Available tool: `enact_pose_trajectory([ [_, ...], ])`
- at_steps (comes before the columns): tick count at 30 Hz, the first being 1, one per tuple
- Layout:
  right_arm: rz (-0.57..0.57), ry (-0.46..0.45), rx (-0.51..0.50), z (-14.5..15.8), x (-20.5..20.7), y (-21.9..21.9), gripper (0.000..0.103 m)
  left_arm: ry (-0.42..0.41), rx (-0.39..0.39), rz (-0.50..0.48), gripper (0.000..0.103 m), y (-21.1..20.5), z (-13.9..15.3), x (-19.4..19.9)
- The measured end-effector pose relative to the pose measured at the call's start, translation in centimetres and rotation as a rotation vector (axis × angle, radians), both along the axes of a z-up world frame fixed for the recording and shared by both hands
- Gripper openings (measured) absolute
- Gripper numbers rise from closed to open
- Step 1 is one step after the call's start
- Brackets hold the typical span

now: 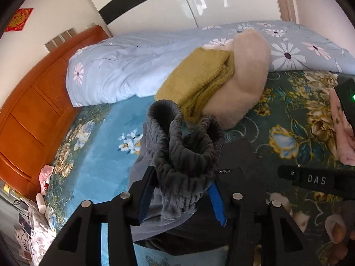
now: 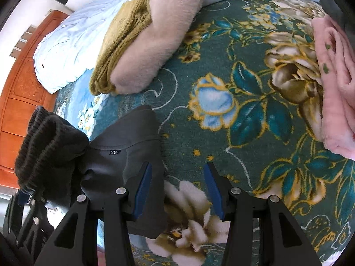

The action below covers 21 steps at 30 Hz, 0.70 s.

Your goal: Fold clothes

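Observation:
Dark grey trousers lie on the flowered bed blanket. Their gathered elastic waistband stands bunched between the blue pads of my left gripper, which is shut on it. In the right wrist view the same trousers spread flat at the left, with the waistband lifted beside them. My right gripper hangs open just above the blanket; its left finger overlaps the trousers' edge and nothing sits between its pads. The right gripper's body shows at the right edge of the left wrist view.
A folded mustard garment and a fluffy cream one lie stacked beyond the trousers. Pink folded fabric sits at the right. A light blue flowered duvet is heaped at the back, against an orange wooden headboard.

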State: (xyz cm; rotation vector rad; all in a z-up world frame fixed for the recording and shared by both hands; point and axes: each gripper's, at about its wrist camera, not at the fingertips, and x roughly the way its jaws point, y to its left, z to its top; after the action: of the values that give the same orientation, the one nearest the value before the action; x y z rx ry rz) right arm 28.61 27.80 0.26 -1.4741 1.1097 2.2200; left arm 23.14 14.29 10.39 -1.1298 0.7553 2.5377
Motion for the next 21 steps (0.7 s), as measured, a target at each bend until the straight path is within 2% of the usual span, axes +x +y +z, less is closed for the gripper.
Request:
enact_pose_trajectory([
  [2, 0.003, 0.004, -0.003, -0.1, -0.1, 0.1, 0.05, -0.008, -0.008, -0.005, 0.055, 0.2, 0.0, 0.4],
  [5, 0.007, 0.012, -0.015, -0.2, -0.1, 0.2, 0.05, -0.043, 0.048, -0.022, 0.06, 0.5, 0.8, 1.0],
  [9, -0.014, 0.018, -0.017, 0.0, 0.2, 0.7, 0.05, -0.027, 0.101, -0.081, 0.061, 1.2, 2.2, 2.1],
  [12, -0.021, 0.026, -0.004, 0.4, 0.5, 1.2, 0.05, -0.042, 0.157, -0.063, 0.061, 0.0, 3.0, 1.4],
  [20, 0.017, 0.083, -0.011, 2.4, 0.4, 1.0, 0.05, -0.205, 0.445, 0.464, 0.061, -15.4, 0.1, -8.1],
  [21, 0.033, 0.092, -0.014, 2.7, 0.2, 0.8, 0.05, -0.252, 0.482, 0.495, 0.061, -16.2, -0.9, -8.4],
])
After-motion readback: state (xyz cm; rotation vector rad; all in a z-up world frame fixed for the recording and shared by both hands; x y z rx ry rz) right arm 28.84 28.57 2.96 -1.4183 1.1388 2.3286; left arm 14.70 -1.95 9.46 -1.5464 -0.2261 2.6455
